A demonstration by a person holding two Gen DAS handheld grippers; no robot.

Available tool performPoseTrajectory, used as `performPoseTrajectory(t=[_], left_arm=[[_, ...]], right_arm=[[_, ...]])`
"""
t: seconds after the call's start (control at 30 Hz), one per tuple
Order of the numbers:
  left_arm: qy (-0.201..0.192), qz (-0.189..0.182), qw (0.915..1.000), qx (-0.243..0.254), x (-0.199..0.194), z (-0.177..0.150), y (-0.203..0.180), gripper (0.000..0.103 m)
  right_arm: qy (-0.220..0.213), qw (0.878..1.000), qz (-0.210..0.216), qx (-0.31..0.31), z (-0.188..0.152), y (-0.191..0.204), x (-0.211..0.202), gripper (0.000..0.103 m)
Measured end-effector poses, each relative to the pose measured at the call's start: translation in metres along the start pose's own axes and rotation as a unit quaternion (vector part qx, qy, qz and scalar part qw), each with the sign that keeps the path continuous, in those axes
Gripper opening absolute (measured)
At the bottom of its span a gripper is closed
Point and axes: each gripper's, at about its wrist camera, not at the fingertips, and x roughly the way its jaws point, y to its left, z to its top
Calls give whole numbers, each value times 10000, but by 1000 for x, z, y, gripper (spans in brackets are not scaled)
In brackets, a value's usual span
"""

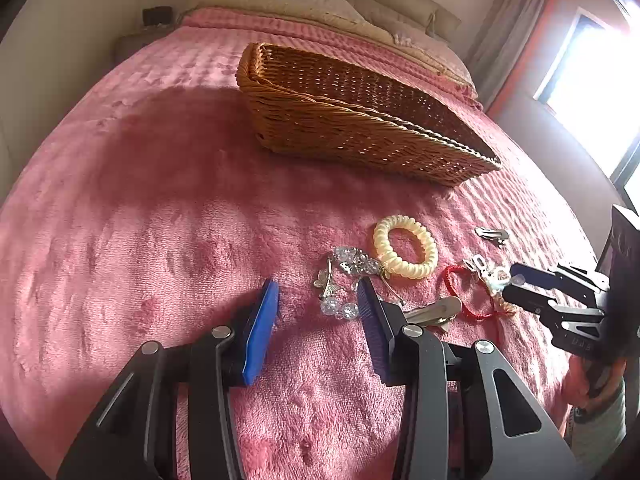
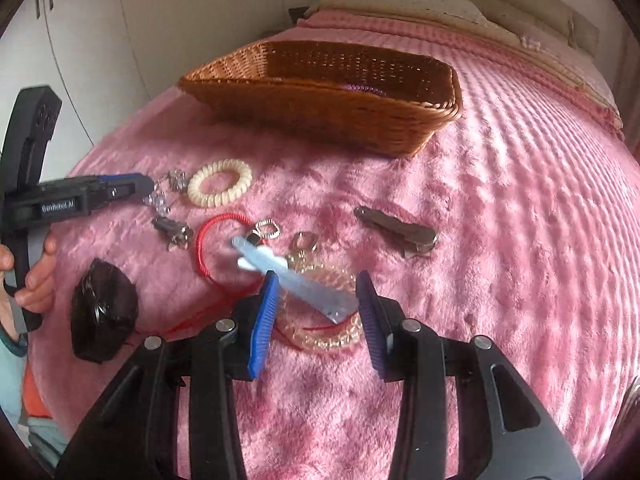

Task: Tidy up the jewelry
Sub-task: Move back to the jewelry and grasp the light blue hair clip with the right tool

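Observation:
Jewelry lies on a pink bedspread in front of a wicker basket (image 1: 352, 120), which also shows in the right wrist view (image 2: 320, 92). My left gripper (image 1: 318, 300) is open, with a clear bead bracelet with silver charms (image 1: 344, 280) just beyond its tips. A cream coil hair tie (image 1: 405, 251) lies further right. My right gripper (image 2: 316, 288) is open around a pale blue hair clip (image 2: 288, 276) that lies over a clear coil hair tie (image 2: 324, 336). A red string bracelet (image 2: 212, 248) lies to its left. A silver clip (image 2: 396, 230) lies to the right.
A dark bundled object (image 2: 102, 312) lies at the left in the right wrist view. A purple item (image 2: 362, 89) shows inside the basket. Pillows (image 1: 288, 0) lie at the head of the bed. A bright window (image 1: 592, 80) is at the right.

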Motion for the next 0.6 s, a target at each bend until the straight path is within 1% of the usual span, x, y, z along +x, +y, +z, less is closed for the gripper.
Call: performPoseTrajectory(t=[0.03, 0.17, 0.23, 0.3, 0.37, 0.4, 0.5, 0.53, 0.57, 0.6], left_arm=[[-11, -12, 10000, -6, 1, 0, -1, 39], [-46, -34, 10000, -21, -1, -2, 0, 39], [-49, -13, 10000, 4, -1, -3, -1, 39], [-57, 10, 10000, 48, -2, -5, -3, 39], [-61, 34, 9999, 77, -3, -5, -5, 39], [-65, 29, 9999, 88, -3, -5, -6, 39], [-45, -12, 9999, 112, -3, -5, -8, 39], [-28, 28, 9999, 147, -2, -4, -10, 39], [-18, 82, 9998, 189, -1, -4, -11, 39], [-16, 224, 9993, 283, 0, -4, -16, 30]], right_arm=[[41, 9999, 89, 36, -2, 0, -1, 22], [189, 9996, 177, 88, -9, 4, -5, 22], [205, 9997, 93, 36, -11, 7, -5, 22], [155, 9998, 48, 106, -9, 8, -4, 22], [133, 9997, 114, 191, -7, 8, 0, 17], [119, 9995, 190, 234, -8, 8, -1, 17], [99, 9991, 232, 332, -6, 7, 1, 17], [65, 9990, 241, 367, -5, 7, 1, 16], [44, 9989, 249, 392, -6, 5, -1, 10], [11, 9987, 247, 444, -6, 4, -2, 10]])
